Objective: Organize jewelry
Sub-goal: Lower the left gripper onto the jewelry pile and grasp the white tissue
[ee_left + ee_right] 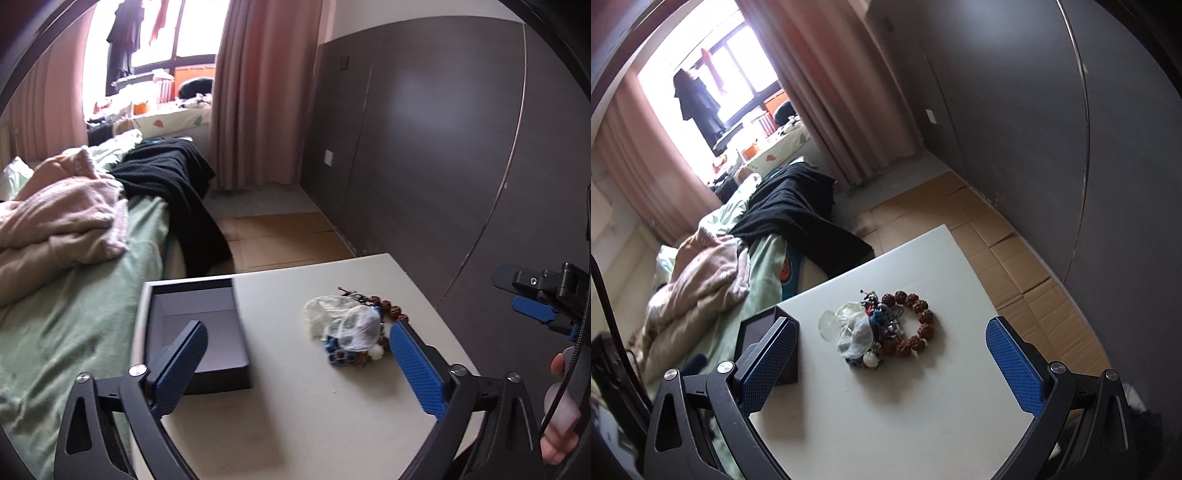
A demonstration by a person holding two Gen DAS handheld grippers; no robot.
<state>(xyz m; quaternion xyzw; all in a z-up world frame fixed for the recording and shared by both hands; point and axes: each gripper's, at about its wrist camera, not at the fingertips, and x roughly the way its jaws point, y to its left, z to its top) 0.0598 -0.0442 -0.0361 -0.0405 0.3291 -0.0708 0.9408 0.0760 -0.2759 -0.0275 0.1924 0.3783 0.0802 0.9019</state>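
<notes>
A heap of jewelry lies mid-table: a brown bead bracelet (pixel 919 325), blue and dark beads (pixel 882 321) and a sheer white pouch (pixel 343 321) over them, also in the right wrist view (pixel 855 330). An open dark box (pixel 199 325) stands at the table's left edge, seen as well in the right wrist view (pixel 768 332). My left gripper (pixel 295 354) is open and empty above the table, between box and heap. My right gripper (pixel 890 354) is open and empty, hovering just short of the heap; it also shows at the right edge of the left wrist view (pixel 543 299).
The white table (pixel 886 417) stands beside a bed with a green sheet (pixel 74 332), a pink blanket (pixel 55 221) and black cloth (pixel 173 184). A dark wall panel (pixel 424 147) is on the right. Cardboard (pixel 1015 251) covers the floor beyond the table.
</notes>
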